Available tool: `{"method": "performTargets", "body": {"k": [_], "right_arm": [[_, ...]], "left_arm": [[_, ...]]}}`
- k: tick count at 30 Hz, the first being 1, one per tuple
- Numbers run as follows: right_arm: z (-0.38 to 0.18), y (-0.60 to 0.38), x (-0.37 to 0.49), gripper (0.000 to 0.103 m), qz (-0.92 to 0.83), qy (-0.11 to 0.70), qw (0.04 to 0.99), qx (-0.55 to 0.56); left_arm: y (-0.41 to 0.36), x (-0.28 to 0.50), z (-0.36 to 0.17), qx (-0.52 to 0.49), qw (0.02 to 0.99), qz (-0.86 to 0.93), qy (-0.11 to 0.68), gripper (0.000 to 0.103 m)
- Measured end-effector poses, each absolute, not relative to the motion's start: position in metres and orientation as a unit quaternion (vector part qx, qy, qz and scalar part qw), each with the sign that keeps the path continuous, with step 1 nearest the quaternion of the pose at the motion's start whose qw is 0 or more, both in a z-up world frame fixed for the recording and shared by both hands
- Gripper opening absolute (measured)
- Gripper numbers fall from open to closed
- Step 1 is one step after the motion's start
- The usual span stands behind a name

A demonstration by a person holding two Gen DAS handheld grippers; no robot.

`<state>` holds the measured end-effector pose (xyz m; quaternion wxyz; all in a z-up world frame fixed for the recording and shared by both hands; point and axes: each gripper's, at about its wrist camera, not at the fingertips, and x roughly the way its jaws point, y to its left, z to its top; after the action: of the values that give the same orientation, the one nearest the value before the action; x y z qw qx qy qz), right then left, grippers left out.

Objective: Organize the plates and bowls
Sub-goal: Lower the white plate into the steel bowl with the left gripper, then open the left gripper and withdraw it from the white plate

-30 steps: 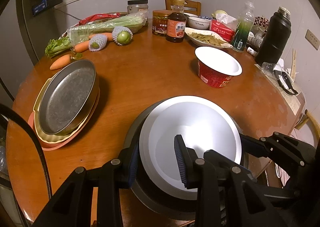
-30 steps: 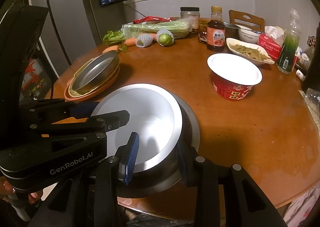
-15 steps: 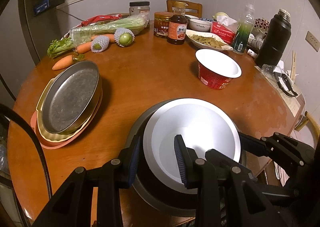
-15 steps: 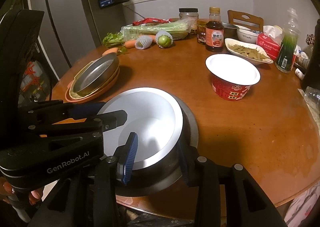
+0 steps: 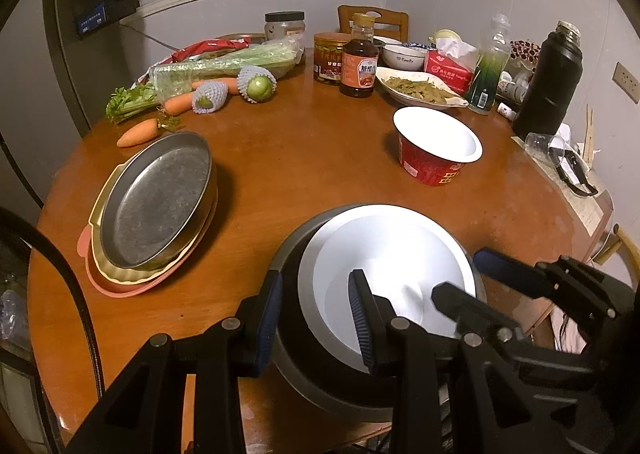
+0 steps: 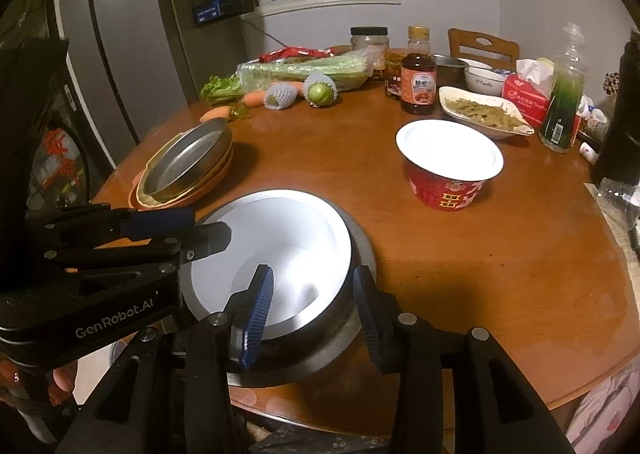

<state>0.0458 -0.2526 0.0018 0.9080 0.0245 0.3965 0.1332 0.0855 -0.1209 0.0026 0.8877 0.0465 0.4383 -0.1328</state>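
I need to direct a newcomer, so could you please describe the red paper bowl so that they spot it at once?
On the round wooden table, look right of centre, just in front of the white dish of green vegetables. The red paper bowl stands there alone, the only red-sided one, white inside.

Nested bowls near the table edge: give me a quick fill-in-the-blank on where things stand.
1. The white bowl sits inside a larger ____ bowl.
2. The metal tray tops the stack of ____ at the table's left.
3. The red cup stands ____ the nested bowls, untouched.
4. Each claw has one finger ____ the white bowl.

Missing: steel; plates; beyond; inside
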Motion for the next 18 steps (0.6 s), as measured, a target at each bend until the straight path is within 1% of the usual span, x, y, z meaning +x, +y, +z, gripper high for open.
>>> {"method": "performTargets", "body": {"k": [2, 13, 18], "right_arm": [[0.004, -0.257, 0.045, 0.047, 0.133, 0.392, 0.910, 0.033], [0.012, -0.276, 0.042, 0.048, 0.119, 0.382, 0.915, 0.055], [0.013, -0.285, 0.043, 0.052, 0.111, 0.376, 0.918, 0.065]], "left_arm": [[-0.122, 0.084, 0.004, 0.047, 0.888, -0.134, 0.437, 0.034], [-0.126, 0.080, 0.014, 0.054, 0.894, -0.132, 0.425, 0.038], [-0.131, 0.079, 0.019, 0.061, 0.897, -0.131, 0.418, 0.043]]}}
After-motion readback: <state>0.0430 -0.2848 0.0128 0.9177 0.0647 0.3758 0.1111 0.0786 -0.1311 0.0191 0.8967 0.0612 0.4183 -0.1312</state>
